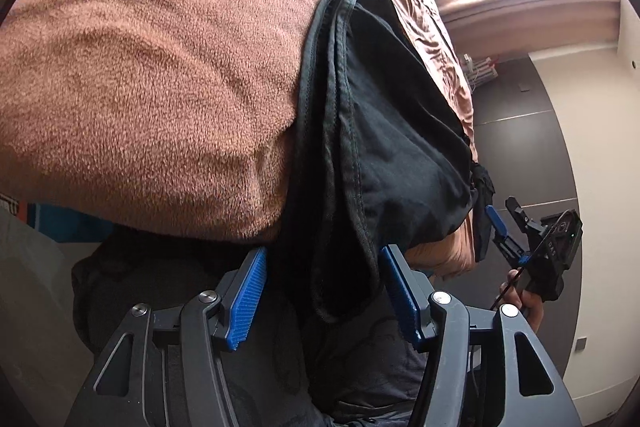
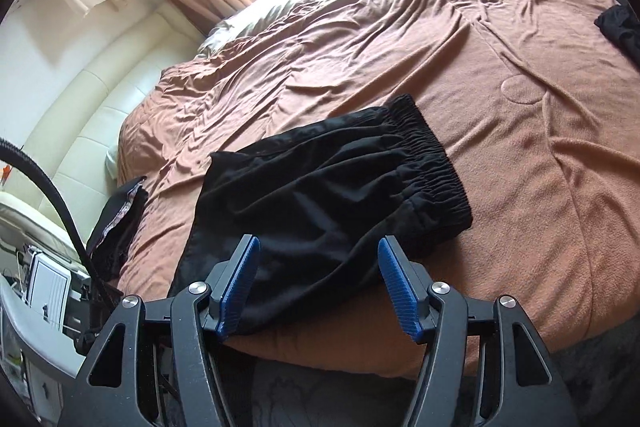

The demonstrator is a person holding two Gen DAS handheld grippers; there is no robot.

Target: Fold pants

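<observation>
Black pants [image 2: 320,195], soft and limp at the bed [image 2: 520,147] near edge, are best gripped at the hems; left gripper [image 1: 322,291] and right gripper [image 2: 318,283] are spread, empty.

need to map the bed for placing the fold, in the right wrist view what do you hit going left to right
cream sofa → small dark garment at the bed edge → black pants → bare brown blanket → another dark cloth at the far right edge
</observation>
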